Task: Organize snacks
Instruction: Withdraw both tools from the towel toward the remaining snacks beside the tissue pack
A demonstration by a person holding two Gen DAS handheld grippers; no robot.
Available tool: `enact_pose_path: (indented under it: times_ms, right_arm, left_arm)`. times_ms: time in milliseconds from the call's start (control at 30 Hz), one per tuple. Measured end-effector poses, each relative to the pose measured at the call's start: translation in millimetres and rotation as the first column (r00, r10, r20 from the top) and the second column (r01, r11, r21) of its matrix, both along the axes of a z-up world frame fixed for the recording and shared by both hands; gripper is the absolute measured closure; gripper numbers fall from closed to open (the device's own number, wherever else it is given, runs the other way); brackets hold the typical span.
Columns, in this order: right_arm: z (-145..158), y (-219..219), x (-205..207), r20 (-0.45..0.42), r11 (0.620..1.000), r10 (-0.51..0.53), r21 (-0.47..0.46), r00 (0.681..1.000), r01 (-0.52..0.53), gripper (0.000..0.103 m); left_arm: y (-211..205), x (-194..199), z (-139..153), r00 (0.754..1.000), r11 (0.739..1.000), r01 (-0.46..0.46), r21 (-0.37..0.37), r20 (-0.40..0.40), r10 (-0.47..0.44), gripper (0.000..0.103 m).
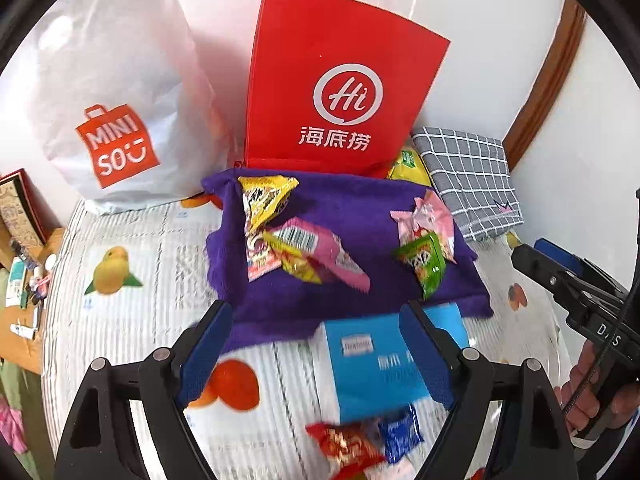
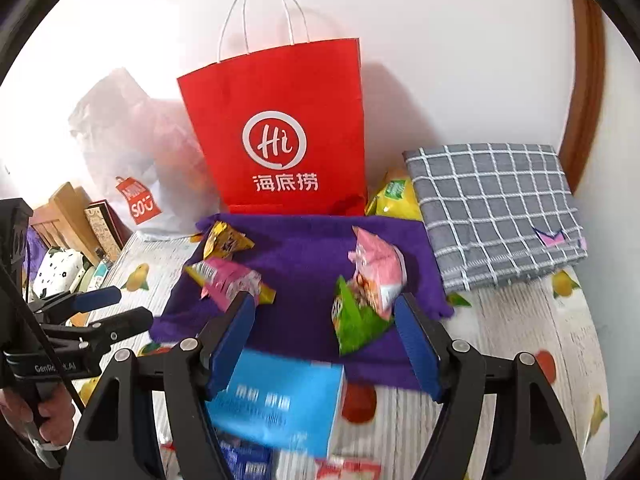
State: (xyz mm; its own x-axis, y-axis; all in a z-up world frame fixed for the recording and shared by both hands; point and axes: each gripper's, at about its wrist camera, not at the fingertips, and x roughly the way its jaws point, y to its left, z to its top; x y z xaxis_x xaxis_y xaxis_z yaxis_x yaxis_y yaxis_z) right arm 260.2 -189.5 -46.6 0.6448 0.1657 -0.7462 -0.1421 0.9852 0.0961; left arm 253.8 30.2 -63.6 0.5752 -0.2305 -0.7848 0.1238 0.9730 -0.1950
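Observation:
Several snack packets lie on a purple towel (image 1: 320, 300): a yellow one (image 1: 266, 196) and a pink one (image 1: 320, 252) on the left, another pink one (image 1: 428, 216) and a green one (image 1: 424, 260) on the right. A blue box (image 1: 372, 364) sits at the towel's near edge, with a red packet (image 1: 344, 444) and a small blue packet (image 1: 400, 432) nearer still. My left gripper (image 1: 318, 316) hangs open above the box, holding nothing. My right gripper (image 2: 326, 304) is open and empty above the green packet (image 2: 356, 320) and the blue box (image 2: 280, 404).
A red paper bag (image 1: 340, 80) stands upright behind the towel, a white plastic bag (image 1: 116, 100) to its left. A folded grey checked cloth (image 1: 468, 180) lies at the right by the wall. Everything rests on a fruit-print sheet (image 1: 120, 300). A cluttered wooden shelf (image 1: 24, 280) is at far left.

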Motion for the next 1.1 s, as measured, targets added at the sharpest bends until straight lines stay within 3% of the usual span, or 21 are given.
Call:
enact_pose_path:
  times_ms: [300,600,800,967,1100]
  right_arm:
    - [-10,-16,-55,-0.033,0.999,-0.025,0.024,0.999,0.025,0.031]
    - [-33,-24,-92,-0.07,0.999,-0.033,-0.008,0.997,0.033,0.031]
    - [-65,-28,-108,-0.125,0.999,-0.022,0.038,0.992,0.027,0.031]
    - [-98,-21,-110,-0.181,0.999,-0.036,-0.008,0.983,0.035,0.031]
    - [-119,-23,-112,-0.213,0.998,-0.053,0.014,0.976,0.057,0.032]
  left_arm:
    - [4,-52,1,1.0,1.0,-0.005,-0.013,0.006,0.005,0.019]
    - [10,-86,-8,0.999,0.998,-0.051,0.037,0.003,0.051,0.02]
    - [15,-97,-15,0.998,0.998,-0.063,0.028,-0.002,0.063,0.02]
    - [15,-104,-20,0.998,0.998,-0.055,0.036,0.012,0.054,0.02]
    - [15,-103,-23,0.998,0.997,-0.057,0.042,0.009,0.056,0.02]
